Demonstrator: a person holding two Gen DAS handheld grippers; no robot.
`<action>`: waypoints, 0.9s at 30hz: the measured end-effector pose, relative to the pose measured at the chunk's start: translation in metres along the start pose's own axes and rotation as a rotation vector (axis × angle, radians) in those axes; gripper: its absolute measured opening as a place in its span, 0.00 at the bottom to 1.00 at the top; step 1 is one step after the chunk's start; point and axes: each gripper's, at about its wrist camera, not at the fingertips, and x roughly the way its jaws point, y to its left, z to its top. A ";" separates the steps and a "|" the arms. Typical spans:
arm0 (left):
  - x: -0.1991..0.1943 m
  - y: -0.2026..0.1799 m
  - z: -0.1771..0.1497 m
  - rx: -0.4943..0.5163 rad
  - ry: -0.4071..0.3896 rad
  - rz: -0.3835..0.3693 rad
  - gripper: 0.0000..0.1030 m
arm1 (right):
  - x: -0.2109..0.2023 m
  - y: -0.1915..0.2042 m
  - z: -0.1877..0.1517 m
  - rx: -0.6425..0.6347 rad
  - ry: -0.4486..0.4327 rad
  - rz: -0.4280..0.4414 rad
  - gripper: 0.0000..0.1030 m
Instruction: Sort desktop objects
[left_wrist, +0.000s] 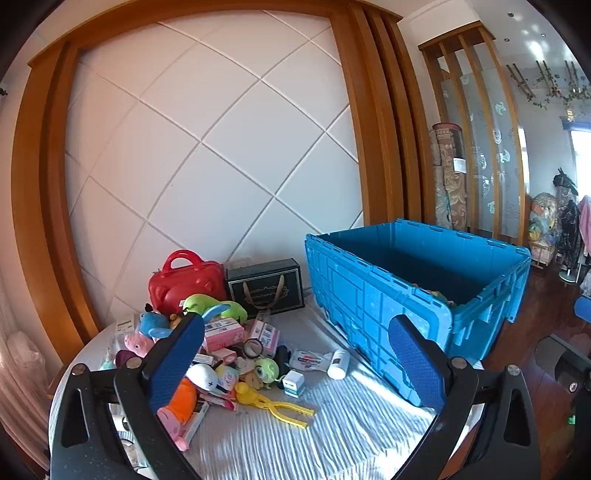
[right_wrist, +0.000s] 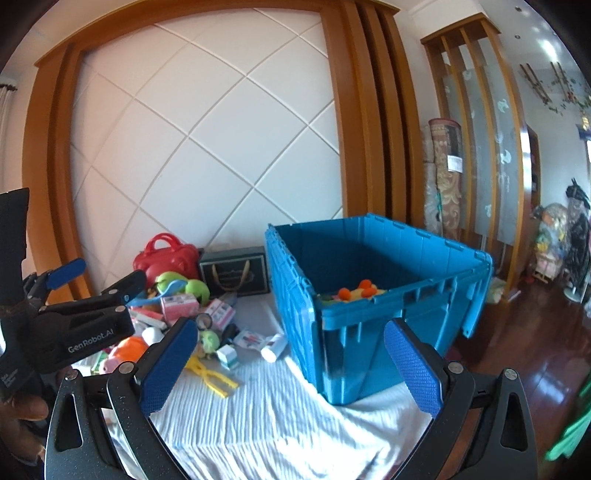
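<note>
Ahead of the left gripper (left_wrist: 295, 354) and to its left lies the heap of mixed objects (left_wrist: 221, 347) still to be sorted: plush toys, small boxes, a yellow clamp toy (left_wrist: 273, 404), a white bottle (left_wrist: 338, 363), all on the cloth-covered counter (left_wrist: 332, 435). To its right stands the blue crate (left_wrist: 417, 295), already holding a few bright toys (right_wrist: 360, 290). Both the left gripper and the right gripper (right_wrist: 291, 363) are spread wide, nothing between their pads. This looks like the gap between a drop and the next pick. The next move calls for reaching into the heap and closing on one loose item at its edge, such as the bottle or the clamp toy, without dragging neighbours along.
</note>
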 end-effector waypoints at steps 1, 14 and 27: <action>-0.004 -0.002 0.001 -0.004 -0.005 -0.007 0.99 | -0.007 0.000 0.000 -0.011 -0.007 -0.006 1.00; -0.031 0.017 -0.002 0.035 -0.018 -0.073 0.99 | -0.028 0.029 0.003 -0.030 -0.024 -0.039 1.00; -0.044 0.067 -0.006 0.044 -0.048 -0.088 0.99 | -0.020 0.090 -0.001 -0.061 -0.007 0.019 1.00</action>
